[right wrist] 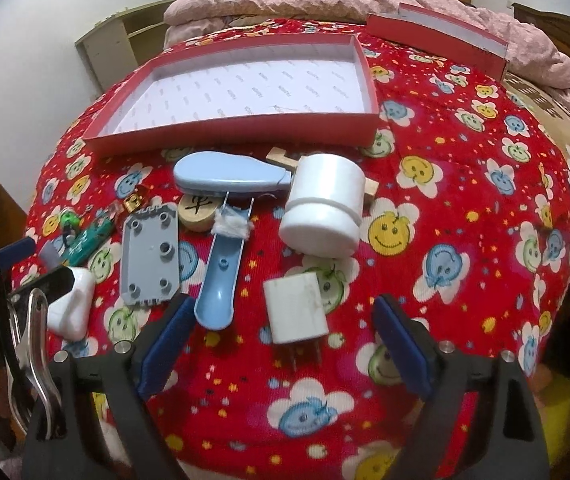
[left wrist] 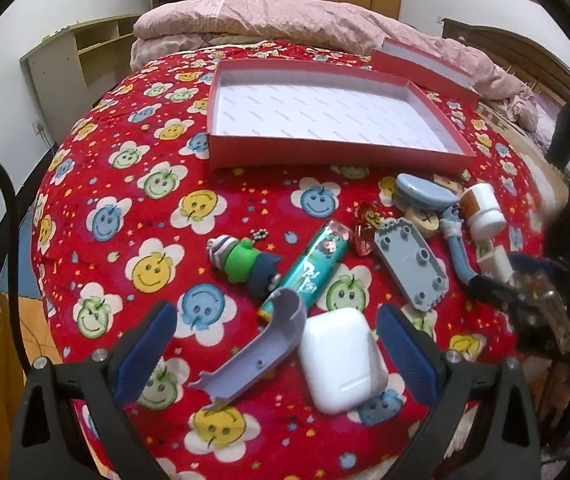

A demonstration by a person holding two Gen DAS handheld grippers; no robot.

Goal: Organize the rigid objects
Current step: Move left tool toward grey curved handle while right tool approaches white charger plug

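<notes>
An empty red tray (left wrist: pixel 221 120) with a white floor lies on the red smiley blanket, also in the right wrist view (right wrist: pixel 221 136). My left gripper (left wrist: pixel 277 344) is open around a white earbud case (left wrist: pixel 341 360) and a curved grey plastic piece (left wrist: pixel 261 348). My right gripper (right wrist: pixel 285 340) is open around a white plug adapter (right wrist: pixel 297 308). Nearby lie a white bottle (right wrist: pixel 325 208), a blue spoon-like piece (right wrist: pixel 221 276), a grey studded plate (right wrist: pixel 151 256), a teal tube (left wrist: pixel 317 264) and a green figure (left wrist: pixel 245 260).
A red lid (left wrist: pixel 425 68) leans behind the tray against a pink quilt (left wrist: pixel 285 20). A wooden chess piece (right wrist: pixel 197 212) and a blue oval case (right wrist: pixel 229 172) lie before the tray. A shelf unit (left wrist: pixel 81 52) stands at the left wall.
</notes>
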